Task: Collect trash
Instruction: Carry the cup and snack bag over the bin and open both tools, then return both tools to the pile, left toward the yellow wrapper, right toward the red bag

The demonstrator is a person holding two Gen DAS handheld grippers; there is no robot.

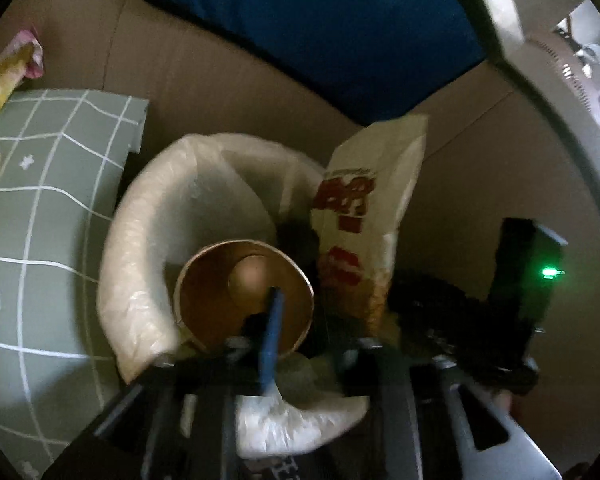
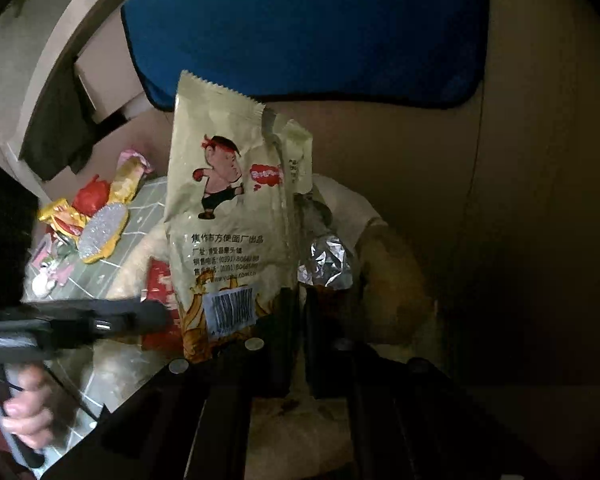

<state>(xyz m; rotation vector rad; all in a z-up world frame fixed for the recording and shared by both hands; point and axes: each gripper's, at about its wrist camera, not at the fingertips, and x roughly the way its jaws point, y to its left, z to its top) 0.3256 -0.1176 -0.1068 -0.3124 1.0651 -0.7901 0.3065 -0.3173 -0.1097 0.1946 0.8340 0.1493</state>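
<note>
- While both grippers hover at the bin, roughly mid-task: some trash collected, more left on the mat.
- Left gripper [image 1: 296, 344] clamped on the rim of a brown paper cup [image 1: 244, 296]; blue finger pad [image 1: 272, 340] inside the cup wall. Cup held over the open mouth of the bin with white plastic liner [image 1: 140, 248].
- Right gripper [image 2: 298, 320] pinching the lower edge of a beige instant-noodle wrapper [image 2: 228, 216], cartoon boxer and barcode facing the camera. Wrapper upright, just above or at the far side of the bin mouth.
- Crumpled foil piece [image 2: 326, 262] just beside the wrapper, probably already in the bin; dim view, hard to be sure.
- Red wrapper [image 2: 160, 284] behind the noodle wrapper, near the bin rim; in or out cannot be told.
- Still on the green grid mat [image 2: 148, 216]: cluster of loose trash, yellow-and-silver foil wrapper [image 2: 100, 236], red wrapper scrap [image 2: 92, 196], pink-and-yellow wrapper [image 2: 130, 172], small pink-white bits nearer the camera.
- Blue cushion [image 1: 320, 32] on the brown sofa behind the bin, not part of the job.
- Remaining, as judged: release cup and noodle wrapper into the liner, then several more trips to the mat pile.
- Risk: light wrapper may catch on the liner rim instead of dropping in.
</note>
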